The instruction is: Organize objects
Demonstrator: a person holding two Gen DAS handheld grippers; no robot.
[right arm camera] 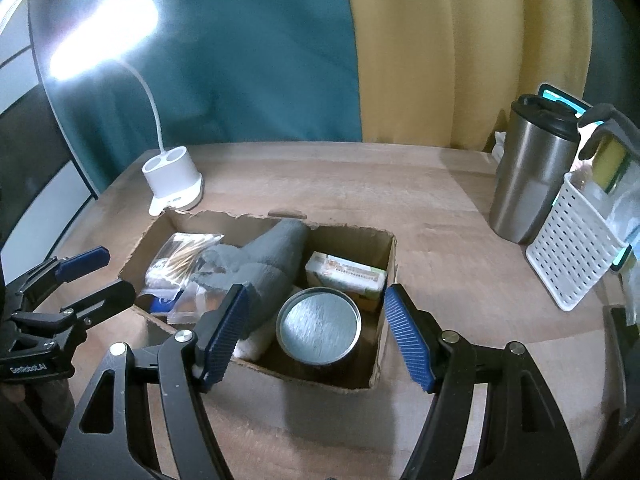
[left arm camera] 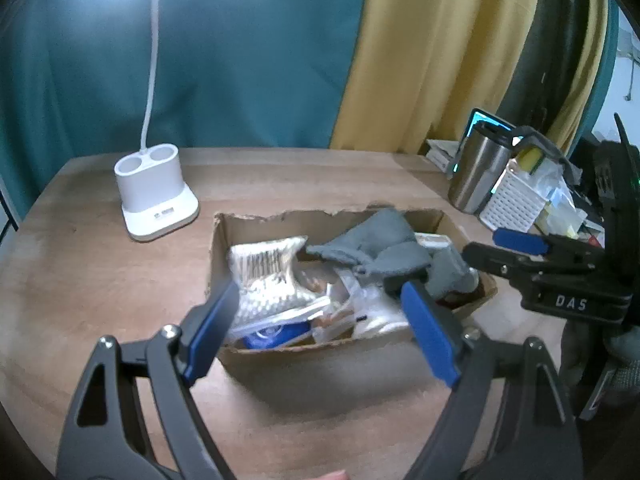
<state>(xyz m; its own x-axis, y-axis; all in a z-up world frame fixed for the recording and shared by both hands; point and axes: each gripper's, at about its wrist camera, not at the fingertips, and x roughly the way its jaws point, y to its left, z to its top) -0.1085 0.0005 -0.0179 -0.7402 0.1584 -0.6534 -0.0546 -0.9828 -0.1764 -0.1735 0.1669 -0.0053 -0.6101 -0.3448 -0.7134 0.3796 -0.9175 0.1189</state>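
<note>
Cardboard box (right arm camera: 256, 300) at tabletop (right arm camera: 440, 208) centre, packed: grey cloth (right arm camera: 272, 256), round tin (right arm camera: 318, 324) at 5 o'clock. Left tongs (left arm camera: 320, 320) and right tongs (right arm camera: 316, 332) released, empty, hovering above. Judged between picks; next calls for selecting 1 item.

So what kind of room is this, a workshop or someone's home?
Probably a home desk or study corner: a wooden table with a lit desk lamp, a steel travel mug and curtains behind, plus a cardboard box of household bits.
</note>
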